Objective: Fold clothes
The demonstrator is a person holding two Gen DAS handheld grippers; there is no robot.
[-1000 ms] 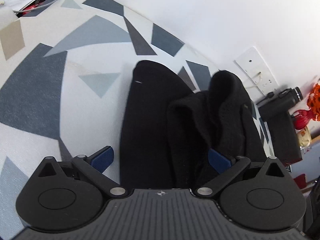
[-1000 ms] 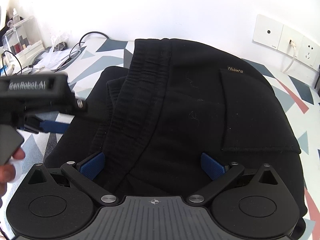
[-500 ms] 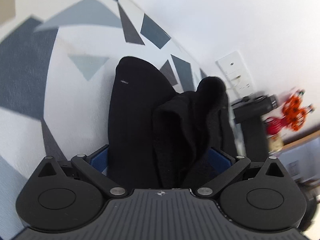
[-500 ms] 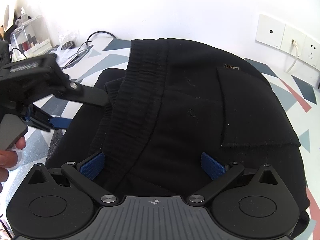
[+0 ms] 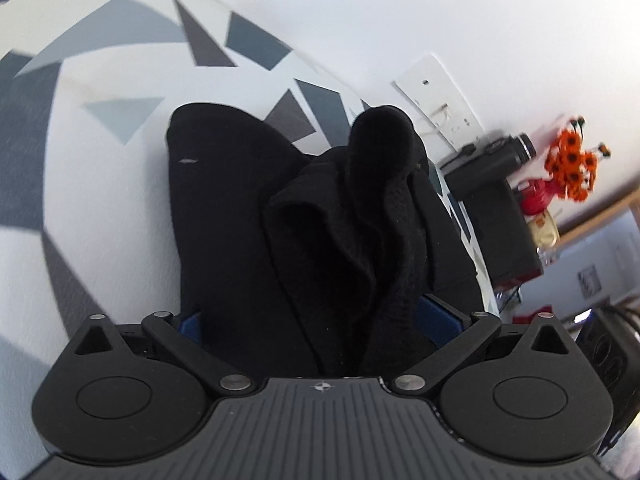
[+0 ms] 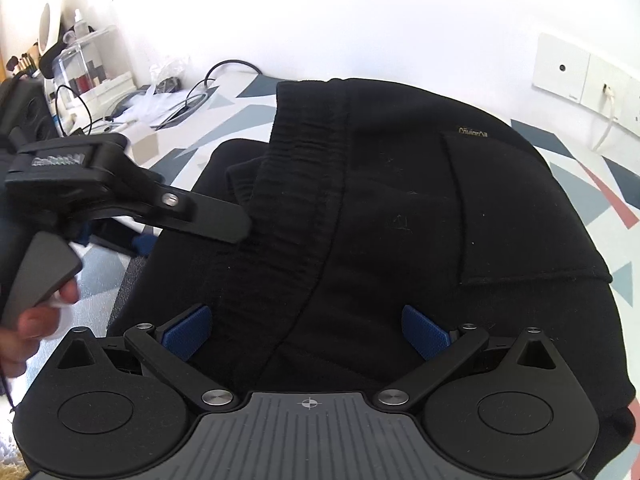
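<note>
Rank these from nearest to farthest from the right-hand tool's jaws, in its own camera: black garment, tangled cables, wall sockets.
1. The black garment lies right between the open jaws of the right gripper.
2. The wall sockets sit far right, on the wall.
3. The tangled cables lie far left, at the table's back. These last two are close to call.

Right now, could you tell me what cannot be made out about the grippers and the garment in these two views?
- Left wrist view: the left gripper pads are mostly buried in bunched black garment, so their grip is unclear.
- Right wrist view: the garment's near edge is cut off behind the right gripper.
- Right wrist view: the gold label is too small to read.
</note>
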